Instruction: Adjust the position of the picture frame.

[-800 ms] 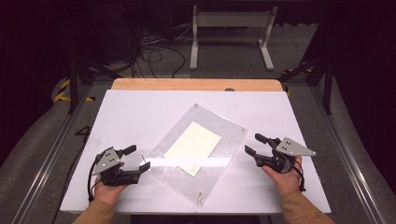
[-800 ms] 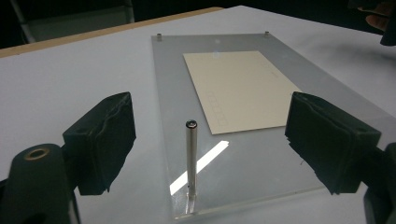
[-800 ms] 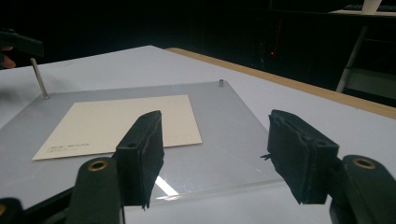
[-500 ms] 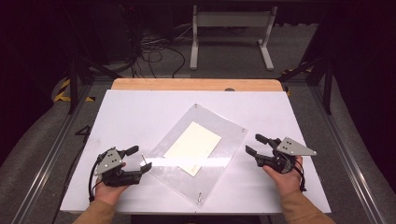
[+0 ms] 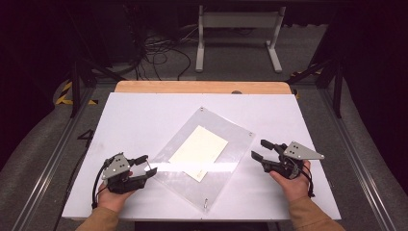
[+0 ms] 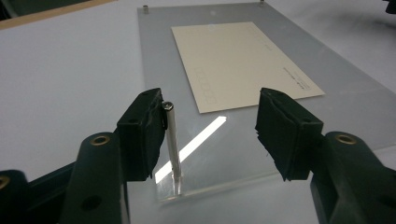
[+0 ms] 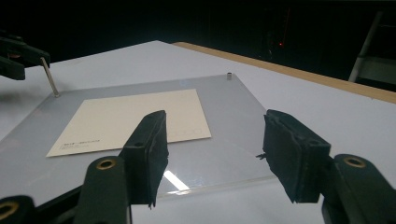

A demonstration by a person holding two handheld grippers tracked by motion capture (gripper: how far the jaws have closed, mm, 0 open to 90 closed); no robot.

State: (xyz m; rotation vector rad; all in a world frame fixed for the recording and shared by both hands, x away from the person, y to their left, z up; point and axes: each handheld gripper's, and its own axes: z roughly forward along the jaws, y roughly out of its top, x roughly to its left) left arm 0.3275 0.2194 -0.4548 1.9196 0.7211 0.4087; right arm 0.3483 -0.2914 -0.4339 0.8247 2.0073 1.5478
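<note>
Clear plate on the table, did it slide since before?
No. The clear plate lies where it did, its far corner just as near the wooden strip at the table's back edge.

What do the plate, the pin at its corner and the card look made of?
Clear rectangular plate: likely glossy acrylic, transparent with a light glare. Thin silver upright pin: probably polished metal, shiny. Cream rectangular card: matte paper or cardstock, faintly printed.

A clear acrylic plate [image 5: 211, 159] is lying askew on the white surface [image 5: 144, 115], with a cream card [image 5: 199, 149] sitting under it. The left claw [image 5: 146, 166] is hovering at the plate's left corner, jaws apart. The right claw [image 5: 262, 150] is waiting just beside the plate's right edge, jaws apart.
</note>
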